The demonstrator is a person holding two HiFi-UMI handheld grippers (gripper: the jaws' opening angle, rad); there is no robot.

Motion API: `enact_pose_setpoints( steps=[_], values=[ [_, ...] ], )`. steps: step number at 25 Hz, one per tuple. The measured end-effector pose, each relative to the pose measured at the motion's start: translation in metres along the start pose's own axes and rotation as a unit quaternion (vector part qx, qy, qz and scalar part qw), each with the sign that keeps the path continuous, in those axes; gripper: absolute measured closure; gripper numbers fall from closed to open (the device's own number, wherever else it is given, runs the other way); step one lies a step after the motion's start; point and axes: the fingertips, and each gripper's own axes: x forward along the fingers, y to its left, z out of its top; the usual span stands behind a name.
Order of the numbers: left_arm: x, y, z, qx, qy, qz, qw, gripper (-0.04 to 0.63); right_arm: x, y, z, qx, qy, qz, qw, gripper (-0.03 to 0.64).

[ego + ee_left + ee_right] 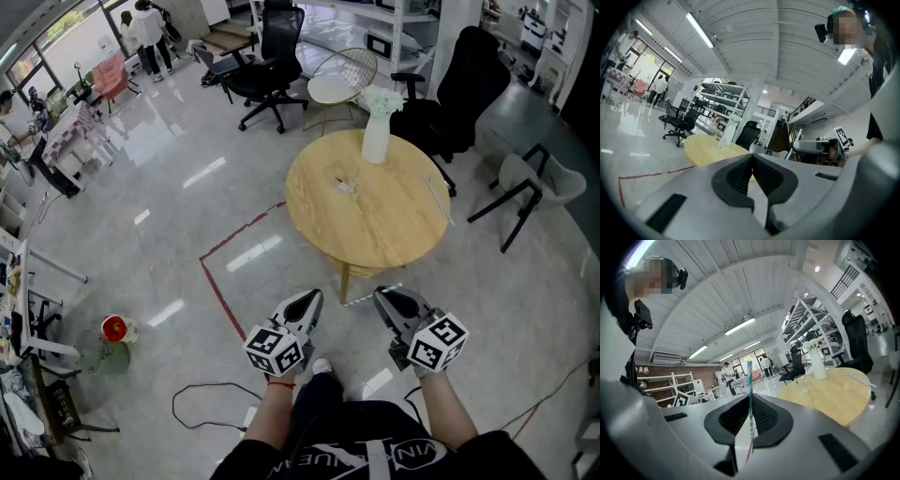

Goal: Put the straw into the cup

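Observation:
A teal-and-white striped straw (749, 380) stands upright between the jaws of my right gripper (750, 398), which is shut on it. In the head view this straw (371, 295) shows as a thin striped line across the floor between my right gripper (388, 298) and my left gripper (304, 300). The left gripper (752, 157) is shut with nothing in it. A clear cup (346, 185) (802, 383) stands on the round wooden table (375, 230), well ahead of both grippers.
A white vase (376, 137) with flowers stands at the table's far edge. Another straw (439, 198) lies near the table's right side. Black office chairs (265, 64) stand behind the table. A red tape line (217, 281) and a black cable (202, 408) mark the floor.

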Motion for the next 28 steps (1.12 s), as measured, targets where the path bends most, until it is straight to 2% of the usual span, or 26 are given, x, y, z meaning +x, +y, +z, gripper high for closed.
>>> enact_pose_setpoints(
  steps=[8,15,21,28],
  values=[
    [0.001,0.057,0.02,0.006,-0.008,-0.012,0.9999,0.588,0.057,-0.012,0.003,0.007,-0.001,-0.012,1.0,0.597],
    [-0.03,0.102,0.033,-0.002,-0.022,0.013,0.9997,0.588,0.1,0.01,0.003,0.009,-0.002,0.006,1.0,0.597],
    [-0.038,0.132,0.038,-0.014,-0.034,0.03,0.9989,0.588,0.134,0.009,-0.001,0.014,0.009,0.028,0.999,0.597],
    [-0.039,0.178,0.044,-0.028,-0.028,0.045,0.9982,0.588,0.189,0.007,0.003,0.011,0.02,0.052,0.998,0.597]
  ],
)
